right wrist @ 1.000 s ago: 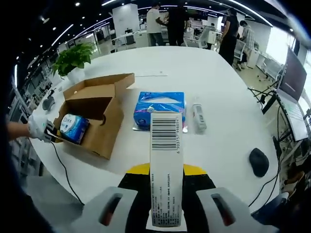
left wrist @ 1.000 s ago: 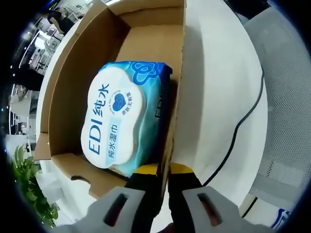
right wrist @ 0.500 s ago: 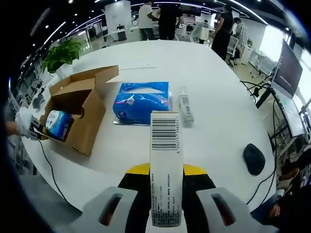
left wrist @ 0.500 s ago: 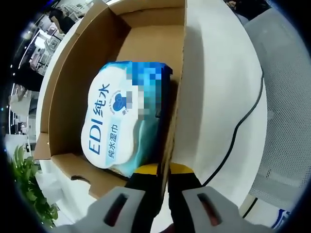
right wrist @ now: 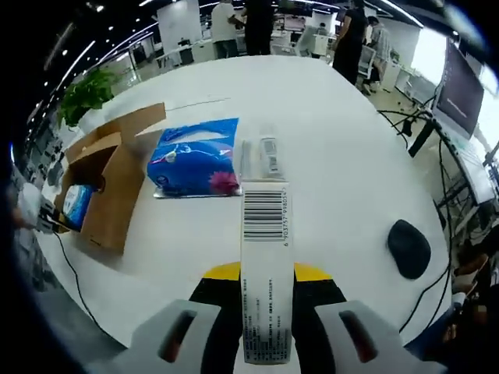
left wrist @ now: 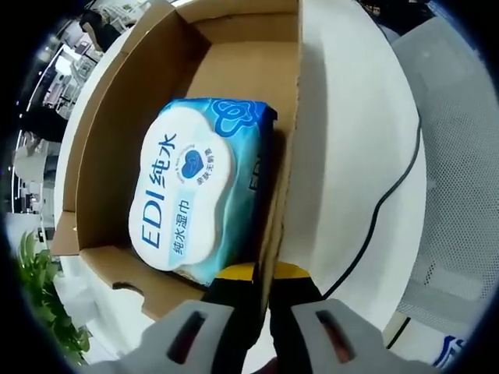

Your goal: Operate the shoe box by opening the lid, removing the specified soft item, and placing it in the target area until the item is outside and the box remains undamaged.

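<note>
The left gripper (left wrist: 257, 274) has its jaws pinched on the wall of the shoe box (left wrist: 282, 187), which could tear if pulled, while the right gripper (right wrist: 265, 274) holds a barcoded carton (right wrist: 265, 265) above the bench (right wrist: 327, 164).

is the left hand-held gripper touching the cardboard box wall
Touching. In the left gripper view, the left hand-held gripper has its jaws closed on the edge of the cardboard box wall, beside the wet wipes pack.

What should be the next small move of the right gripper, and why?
Probably lower the white barcoded box onto the bare white table, near the blue tissue pack. The right gripper is shut on it, already outside the cardboard box, while the left gripper pinches that box's wall, with the wet wipes pack inside.
</note>
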A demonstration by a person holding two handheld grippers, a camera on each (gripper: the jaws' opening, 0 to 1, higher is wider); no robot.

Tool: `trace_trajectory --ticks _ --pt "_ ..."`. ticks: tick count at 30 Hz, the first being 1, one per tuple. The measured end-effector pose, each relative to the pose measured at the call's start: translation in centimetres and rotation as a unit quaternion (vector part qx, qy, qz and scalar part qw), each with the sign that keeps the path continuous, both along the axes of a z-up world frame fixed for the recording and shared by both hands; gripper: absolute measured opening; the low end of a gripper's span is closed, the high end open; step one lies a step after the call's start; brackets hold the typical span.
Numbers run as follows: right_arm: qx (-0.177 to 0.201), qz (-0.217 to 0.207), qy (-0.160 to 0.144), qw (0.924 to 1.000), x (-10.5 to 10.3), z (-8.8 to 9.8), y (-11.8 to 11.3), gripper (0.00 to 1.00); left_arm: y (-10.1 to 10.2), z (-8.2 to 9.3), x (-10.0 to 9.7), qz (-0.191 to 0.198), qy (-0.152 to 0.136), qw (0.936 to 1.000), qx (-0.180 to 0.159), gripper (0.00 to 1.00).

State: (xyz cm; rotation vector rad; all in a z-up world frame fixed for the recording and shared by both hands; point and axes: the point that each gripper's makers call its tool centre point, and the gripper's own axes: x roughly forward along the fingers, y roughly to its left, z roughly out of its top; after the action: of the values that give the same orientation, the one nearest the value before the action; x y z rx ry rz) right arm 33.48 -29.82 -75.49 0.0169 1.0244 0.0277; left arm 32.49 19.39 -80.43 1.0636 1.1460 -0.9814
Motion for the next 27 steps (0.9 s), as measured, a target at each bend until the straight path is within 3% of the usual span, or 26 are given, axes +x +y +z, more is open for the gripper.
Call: trace_trajectory --ticks 7,14,27 --pt "-0.02 0.035 0.014 0.9991 0.3 -1.2 0.2 0.18 0.0 0.1 0.0 0.0 0.005 1.0 0.001 0.03" --pt "-0.034 0.056 0.021 0.9977 1.7 -1.2 0.1 0.18 0.0 0.1 0.1 -0.001 0.004 1.0 0.001 0.03" --pt "-0.029 0.038 0.044 0.9979 3.0 -2.8 -0.5 0.18 0.0 0.1 0.1 -0.002 0.004 1.0 0.0 0.03"
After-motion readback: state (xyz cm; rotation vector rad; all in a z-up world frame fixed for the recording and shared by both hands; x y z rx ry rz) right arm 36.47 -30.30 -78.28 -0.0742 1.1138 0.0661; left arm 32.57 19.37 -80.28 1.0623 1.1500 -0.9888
